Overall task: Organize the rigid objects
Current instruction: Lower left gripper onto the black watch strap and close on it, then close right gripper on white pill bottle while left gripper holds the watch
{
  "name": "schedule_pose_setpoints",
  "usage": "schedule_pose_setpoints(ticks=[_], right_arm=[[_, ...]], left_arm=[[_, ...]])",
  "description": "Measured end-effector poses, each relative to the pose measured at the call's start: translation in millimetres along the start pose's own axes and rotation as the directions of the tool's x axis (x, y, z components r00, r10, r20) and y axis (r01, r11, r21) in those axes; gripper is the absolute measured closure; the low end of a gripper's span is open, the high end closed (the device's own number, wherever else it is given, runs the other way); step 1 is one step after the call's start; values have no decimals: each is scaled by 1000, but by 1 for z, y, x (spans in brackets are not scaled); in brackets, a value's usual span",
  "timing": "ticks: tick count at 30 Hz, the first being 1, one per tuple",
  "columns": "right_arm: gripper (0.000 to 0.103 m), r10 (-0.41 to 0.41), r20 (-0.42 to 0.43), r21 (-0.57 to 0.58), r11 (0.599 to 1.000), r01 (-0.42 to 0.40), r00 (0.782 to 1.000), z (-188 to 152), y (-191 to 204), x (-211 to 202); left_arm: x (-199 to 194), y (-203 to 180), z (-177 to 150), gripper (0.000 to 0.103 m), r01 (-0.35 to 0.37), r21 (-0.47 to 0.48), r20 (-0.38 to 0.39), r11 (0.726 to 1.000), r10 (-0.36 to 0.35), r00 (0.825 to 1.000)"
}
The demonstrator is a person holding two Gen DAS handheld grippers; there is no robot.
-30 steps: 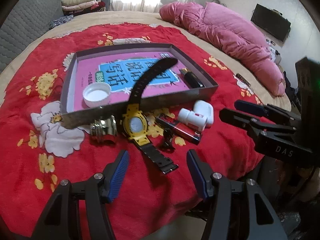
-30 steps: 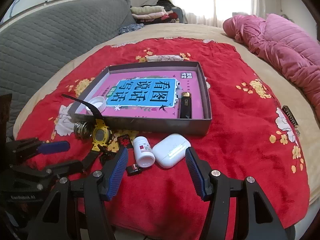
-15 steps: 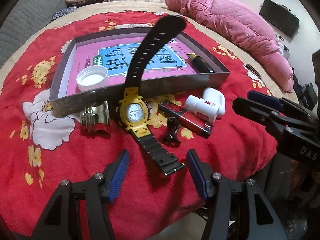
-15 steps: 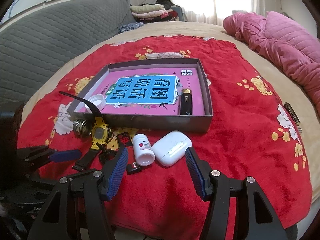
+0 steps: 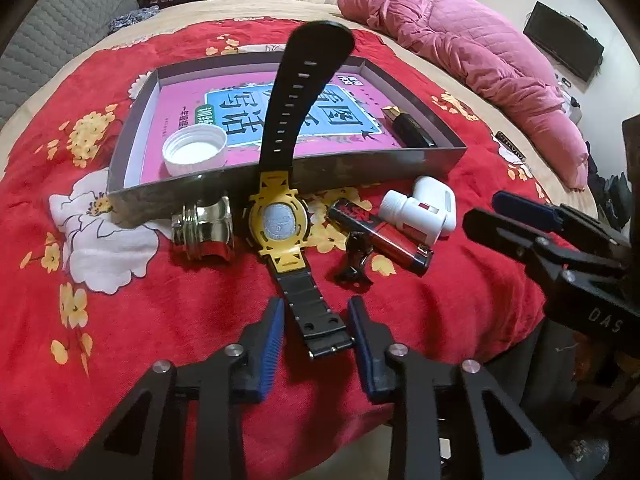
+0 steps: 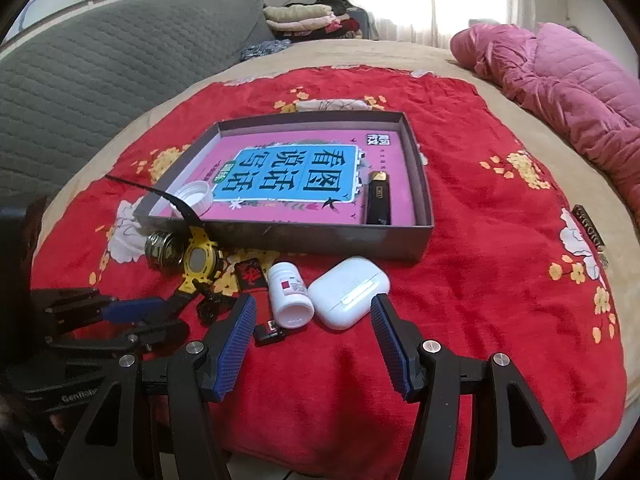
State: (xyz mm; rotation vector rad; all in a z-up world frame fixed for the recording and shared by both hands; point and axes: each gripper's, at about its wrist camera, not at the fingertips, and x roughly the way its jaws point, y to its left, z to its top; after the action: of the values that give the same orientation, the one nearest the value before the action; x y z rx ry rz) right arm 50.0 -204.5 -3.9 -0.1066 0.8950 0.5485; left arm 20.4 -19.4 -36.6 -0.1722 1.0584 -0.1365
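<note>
my left gripper (image 5: 316,330) is closing around the watch (image 5: 280,220) strap's near end, not yet pinching; the watch is running toward 12 o'clock, leaning on the tray (image 5: 360,164). my right gripper (image 6: 312,334) is sitting open.

1. Cloth (image 5: 168,320): red, soft fabric, matt, printed flowers.
2. Tray (image 5: 360,168): dull grey card walls.
3. Watch (image 5: 280,224): yellow plastic case, matt black rubbery strap.
4. Ring (image 5: 204,228): shiny, mirror-like metal.
5. Bottle (image 6: 290,294): smooth white plastic.
6. Earbud case (image 6: 348,292): glossy white plastic.
7. Pads (image 6: 234,350): ribbed blue.
</note>
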Motion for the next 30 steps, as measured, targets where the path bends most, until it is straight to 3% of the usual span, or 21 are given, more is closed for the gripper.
schedule_pose_setpoints(ticks=[12,16,21,30], right_arm=[[43,16,-15,-120,993,-18,1000,-5,11,25],[51,24,-17,-151,988,-27,1000,-3,14,34],[70,40,-27,-146,988,-44,999,-2,12,41],[72,86,-52,-155,984,-93,995,-2,20,52]], left_arm=[[-5,15,0,80,17,-53,-5,998,-18,1000],[-4,18,0,80,21,-62,-10,998,-22,1000],[-2,19,0,81,16,-62,-13,998,-17,1000],[1,17,0,81,15,-61,-18,998,-16,1000]])
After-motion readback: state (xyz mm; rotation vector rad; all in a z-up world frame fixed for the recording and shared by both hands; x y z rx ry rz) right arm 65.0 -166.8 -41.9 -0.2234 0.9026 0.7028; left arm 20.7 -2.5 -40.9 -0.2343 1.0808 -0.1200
